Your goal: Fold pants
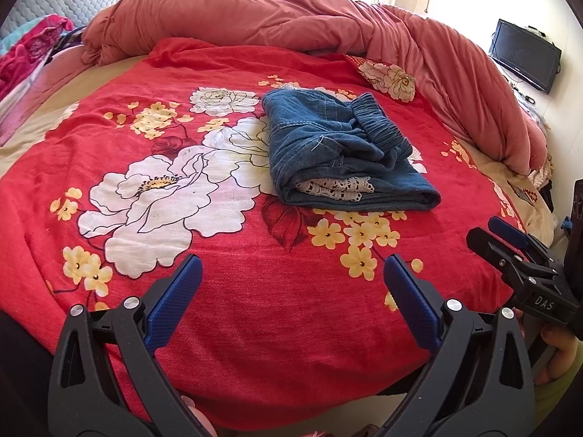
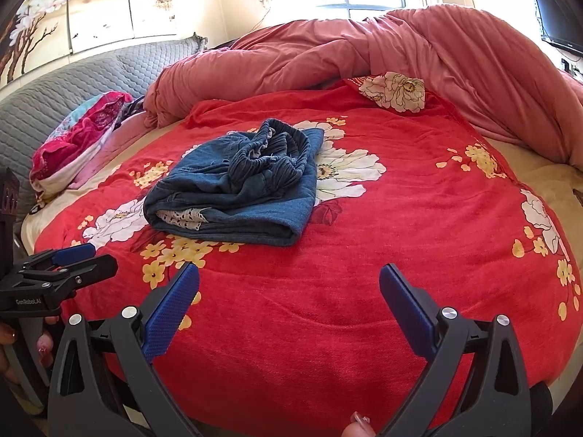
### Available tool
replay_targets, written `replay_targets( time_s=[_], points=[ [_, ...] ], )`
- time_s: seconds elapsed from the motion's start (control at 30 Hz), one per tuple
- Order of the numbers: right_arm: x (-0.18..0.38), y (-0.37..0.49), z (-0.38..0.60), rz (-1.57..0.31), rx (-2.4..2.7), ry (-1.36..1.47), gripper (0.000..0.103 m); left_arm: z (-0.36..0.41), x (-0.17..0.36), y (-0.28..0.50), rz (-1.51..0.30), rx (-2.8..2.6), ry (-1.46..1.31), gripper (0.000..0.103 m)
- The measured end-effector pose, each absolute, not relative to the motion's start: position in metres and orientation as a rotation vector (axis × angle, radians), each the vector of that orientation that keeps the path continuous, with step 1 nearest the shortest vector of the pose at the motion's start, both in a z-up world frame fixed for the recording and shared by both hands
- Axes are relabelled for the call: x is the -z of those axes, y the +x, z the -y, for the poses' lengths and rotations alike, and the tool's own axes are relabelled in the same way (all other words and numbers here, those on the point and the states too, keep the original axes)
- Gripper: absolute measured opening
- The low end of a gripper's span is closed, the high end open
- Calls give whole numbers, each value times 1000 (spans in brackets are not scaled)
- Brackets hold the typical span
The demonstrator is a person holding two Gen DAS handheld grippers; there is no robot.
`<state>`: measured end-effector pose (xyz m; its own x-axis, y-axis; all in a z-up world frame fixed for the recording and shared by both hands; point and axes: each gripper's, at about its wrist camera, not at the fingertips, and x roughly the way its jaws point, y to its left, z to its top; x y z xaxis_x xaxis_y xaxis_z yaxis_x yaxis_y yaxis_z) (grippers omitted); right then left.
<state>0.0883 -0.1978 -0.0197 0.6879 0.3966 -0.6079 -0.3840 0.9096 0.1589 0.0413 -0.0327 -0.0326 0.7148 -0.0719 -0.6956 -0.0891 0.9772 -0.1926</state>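
Observation:
Blue denim pants (image 1: 339,149) lie folded in a compact bundle on the red floral blanket (image 1: 218,309), elastic waistband on top and white lace trim showing at the near edge. In the right wrist view the same pants (image 2: 237,185) sit left of centre. My left gripper (image 1: 291,273) hovers open above the blanket's near edge, well short of the pants, holding nothing. My right gripper (image 2: 289,284) is open too, equally far back and empty. Each gripper shows at the side of the other's view: right gripper (image 1: 484,233), left gripper (image 2: 98,258).
A rumpled pink duvet (image 1: 291,18) is heaped along the far side of the bed. A pile of pink and teal cloth (image 2: 80,138) lies at the left by the grey quilted headboard (image 2: 73,83). A dark screen (image 1: 524,54) hangs on the right wall.

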Motion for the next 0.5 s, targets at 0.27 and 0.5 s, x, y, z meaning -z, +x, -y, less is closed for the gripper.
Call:
replay_targets(
  time_s=[0.27,0.5],
  points=[
    [20,88,197,-688,-436,21,98,32,31,40,-772,-15,-216,94],
    [20,88,197,-686,-438,22,98,33,31,40,-769,-11,-215,94]
  ],
)
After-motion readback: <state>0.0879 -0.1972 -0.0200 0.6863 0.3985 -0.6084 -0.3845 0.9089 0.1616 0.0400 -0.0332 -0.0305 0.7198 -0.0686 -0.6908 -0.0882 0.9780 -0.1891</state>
